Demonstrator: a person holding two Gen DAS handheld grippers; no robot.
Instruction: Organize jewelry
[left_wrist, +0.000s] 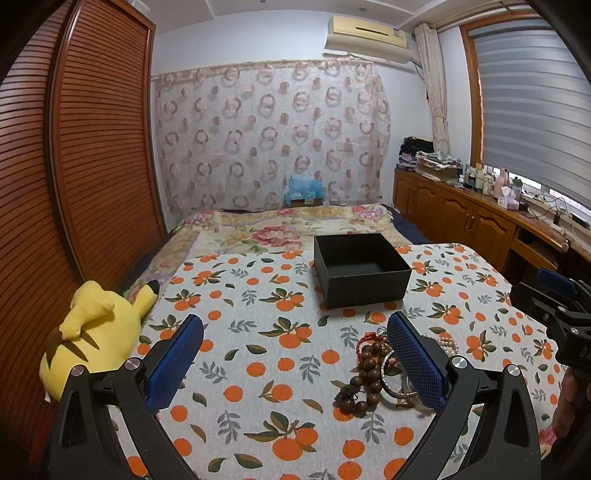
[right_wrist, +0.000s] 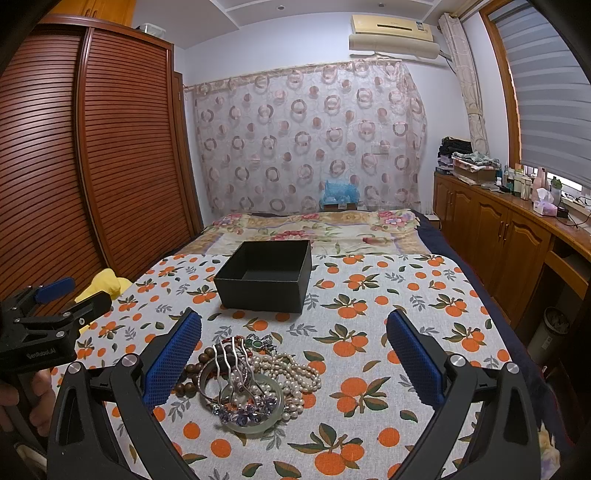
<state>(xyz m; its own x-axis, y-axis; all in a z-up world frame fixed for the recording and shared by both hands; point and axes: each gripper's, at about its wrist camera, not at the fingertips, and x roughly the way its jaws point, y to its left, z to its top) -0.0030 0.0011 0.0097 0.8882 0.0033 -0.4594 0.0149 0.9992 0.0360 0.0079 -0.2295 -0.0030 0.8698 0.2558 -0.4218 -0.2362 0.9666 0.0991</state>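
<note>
A pile of jewelry (right_wrist: 251, 380) lies on the orange-print cloth (right_wrist: 369, 332): a pearl necklace (right_wrist: 295, 373), a pale jade bangle (right_wrist: 258, 424), a silver hair comb (right_wrist: 232, 362), wooden beads (right_wrist: 192, 373). In the left wrist view the wooden bead bracelet (left_wrist: 364, 376) and a silver bangle (left_wrist: 393, 384) show, partly hidden by my finger. An open, empty black box (right_wrist: 266, 277) stands beyond the pile; it also shows in the left wrist view (left_wrist: 360, 271). My left gripper (left_wrist: 295, 360) is open, left of the pile. My right gripper (right_wrist: 293, 356) is open above the pile, touching nothing.
A yellow plush toy (left_wrist: 96, 332) lies at the bed's left edge beside the slatted wardrobe (left_wrist: 74, 166). Wooden cabinets (right_wrist: 509, 236) with bottles and a tissue box run along the right. A floral quilt (right_wrist: 314, 229) covers the far bed.
</note>
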